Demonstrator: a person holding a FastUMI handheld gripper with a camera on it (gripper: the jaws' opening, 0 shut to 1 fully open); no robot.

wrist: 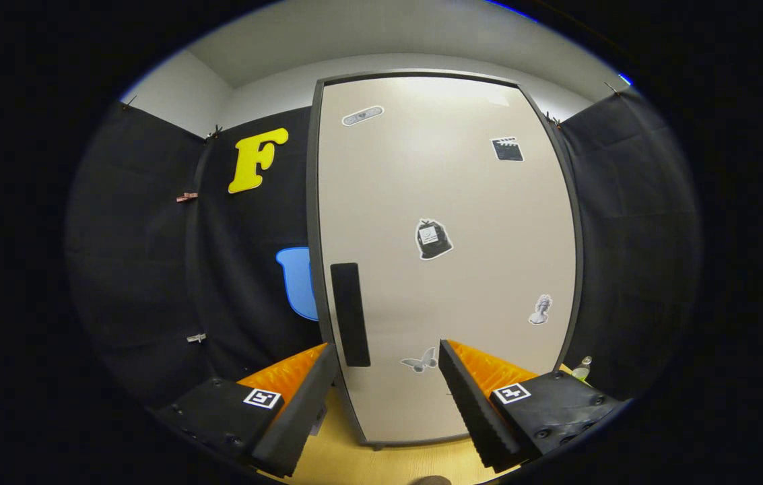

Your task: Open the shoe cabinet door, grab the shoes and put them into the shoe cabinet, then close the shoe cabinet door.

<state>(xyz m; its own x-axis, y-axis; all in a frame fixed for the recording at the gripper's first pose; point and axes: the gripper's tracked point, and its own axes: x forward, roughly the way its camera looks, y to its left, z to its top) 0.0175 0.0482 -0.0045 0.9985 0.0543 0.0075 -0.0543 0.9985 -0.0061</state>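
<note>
Gripper point(388, 397) open, fingers spread wide, nothing between them but air and the cabinet front beyond. Left finger point(297, 411) black ribbed pad with orange backing, right finger point(472, 404) same build; each carries a small square black-and-white marker on its black base.

Shoe cabinet point(448, 256) stands straight ahead at 12 o'clock from the fingers, upright, tall, beige door point(462, 202) in a dark grey frame. Door closed, sitting flush in the frame. Black vertical handle point(350, 314) on the door's left edge, lower half, at about 11 o'clock from the gap between the fingers, just beyond the left fingertip. Not touched by either finger.

5 stickers on the door: grey oval one point(362, 115) at top left, clapperboard point(507, 149) top right, black bag-like one point(432, 239) in the middle, a bust figure point(541, 310) lower right, a butterfly point(420, 362) low down, showing between the 2 fingertips.

Cabinet rests on a light wood floor point(347, 458), which shows under and between the fingers. Small clear bottle point(582, 368) at about 2 o'clock from the right finger, just beside the cabinet's lower right corner, behind the finger's base. Black cloth wall on both sides of the cabinet, with a few small clips point(186, 197) on it at left. Grey ceiling above.
</note>
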